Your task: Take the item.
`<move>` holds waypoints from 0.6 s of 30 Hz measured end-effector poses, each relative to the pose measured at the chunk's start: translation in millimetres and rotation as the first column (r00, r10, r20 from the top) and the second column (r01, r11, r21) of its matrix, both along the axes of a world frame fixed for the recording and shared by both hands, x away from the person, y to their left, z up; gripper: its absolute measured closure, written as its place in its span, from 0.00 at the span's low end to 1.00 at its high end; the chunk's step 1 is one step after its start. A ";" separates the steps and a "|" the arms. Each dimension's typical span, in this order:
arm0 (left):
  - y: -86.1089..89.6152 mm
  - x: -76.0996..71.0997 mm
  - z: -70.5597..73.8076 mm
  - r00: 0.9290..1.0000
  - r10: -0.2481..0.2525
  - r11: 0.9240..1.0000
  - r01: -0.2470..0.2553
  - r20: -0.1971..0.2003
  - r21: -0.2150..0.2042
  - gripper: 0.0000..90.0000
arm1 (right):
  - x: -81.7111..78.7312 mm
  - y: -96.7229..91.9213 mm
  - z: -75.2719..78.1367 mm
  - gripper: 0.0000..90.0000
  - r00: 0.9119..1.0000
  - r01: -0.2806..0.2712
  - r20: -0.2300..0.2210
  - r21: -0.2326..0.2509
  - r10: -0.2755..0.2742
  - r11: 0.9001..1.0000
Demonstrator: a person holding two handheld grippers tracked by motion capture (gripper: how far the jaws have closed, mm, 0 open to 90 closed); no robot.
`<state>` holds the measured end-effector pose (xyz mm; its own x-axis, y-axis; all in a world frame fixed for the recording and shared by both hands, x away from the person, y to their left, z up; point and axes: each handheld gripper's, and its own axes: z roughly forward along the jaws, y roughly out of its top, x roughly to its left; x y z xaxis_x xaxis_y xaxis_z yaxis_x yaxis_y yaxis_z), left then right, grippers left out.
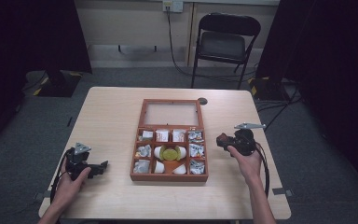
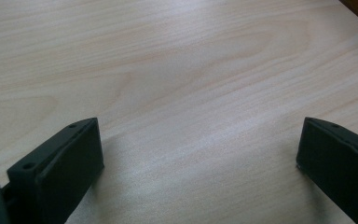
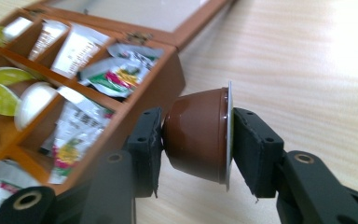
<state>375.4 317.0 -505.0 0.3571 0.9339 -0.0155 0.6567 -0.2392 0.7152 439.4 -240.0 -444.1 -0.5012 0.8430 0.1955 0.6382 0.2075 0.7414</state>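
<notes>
Right tongs (image 3: 196,140) clamped on brown capsule (image 3: 198,135), frame centre; left tongs (image 2: 200,154) apart over bare desk (image 2: 177,70).

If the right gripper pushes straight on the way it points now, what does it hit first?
Probably the near side wall of the wooden box: the right gripper, shut on the brown capsule, aims along it. Depth is unclear.

Curtained lab: table (image 1: 107,112), folding chair (image 1: 223,44)

High view overlooking table (image 1: 112,112), gripper views close along their jaws, sharing wooden box (image 3: 135,116)
</notes>
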 end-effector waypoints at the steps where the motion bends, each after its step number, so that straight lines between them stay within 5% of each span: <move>1: 0.1 -0.1 0.1 1.000 -0.001 1.000 0.001 -0.001 0.002 0.00 | 1.0 -0.7 -2.3 0.60 1.000 -0.002 -0.010 0.004 0.002 1.000; 18: 0.4 -0.8 0.1 1.000 -0.004 1.000 0.004 0.000 0.003 0.00 | 5.8 -5.4 -21.6 0.57 0.998 0.037 -0.041 -0.048 -0.039 0.998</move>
